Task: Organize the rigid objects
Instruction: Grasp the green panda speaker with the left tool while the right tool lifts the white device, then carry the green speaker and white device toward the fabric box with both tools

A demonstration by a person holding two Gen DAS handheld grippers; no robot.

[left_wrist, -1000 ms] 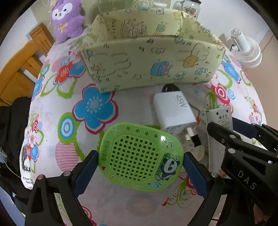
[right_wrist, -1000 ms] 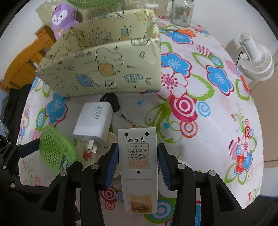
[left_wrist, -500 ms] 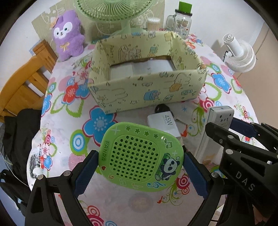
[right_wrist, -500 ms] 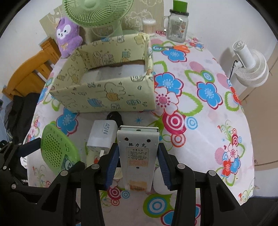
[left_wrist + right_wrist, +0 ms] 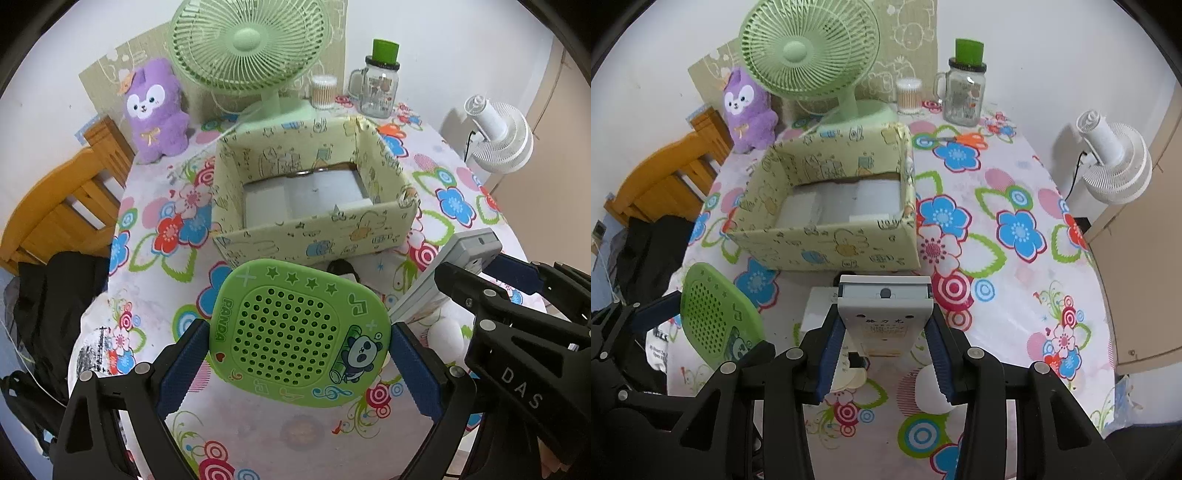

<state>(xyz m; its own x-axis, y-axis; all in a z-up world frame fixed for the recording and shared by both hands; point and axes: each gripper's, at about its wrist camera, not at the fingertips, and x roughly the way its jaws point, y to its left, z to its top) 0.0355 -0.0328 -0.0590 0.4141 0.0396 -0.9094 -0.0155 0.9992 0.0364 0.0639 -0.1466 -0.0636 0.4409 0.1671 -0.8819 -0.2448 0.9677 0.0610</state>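
My left gripper point(image 5: 297, 345) is shut on a green panda speaker point(image 5: 299, 328) and holds it above the table, in front of the pale yellow patterned box point(image 5: 317, 236). My right gripper point(image 5: 884, 338) is shut on a white remote-like device point(image 5: 884, 310), tilted up, also in front of the box point(image 5: 827, 247). The device shows in the left wrist view point(image 5: 443, 269), and the speaker in the right wrist view point(image 5: 718, 317). A white charger point(image 5: 818, 310) lies on the table below, partly hidden. The box holds only a white liner.
A green desk fan point(image 5: 247, 44), a purple plush point(image 5: 155, 110), a cotton swab jar point(image 5: 323, 92) and a glass mug jar point(image 5: 380, 88) stand behind the box. A white fan point(image 5: 1115, 162) is at the right, a wooden chair point(image 5: 62, 206) at the left.
Both grippers have risen and pulled back with their objects. The box now shows from above with its inside visible. The remote has tilted upward.
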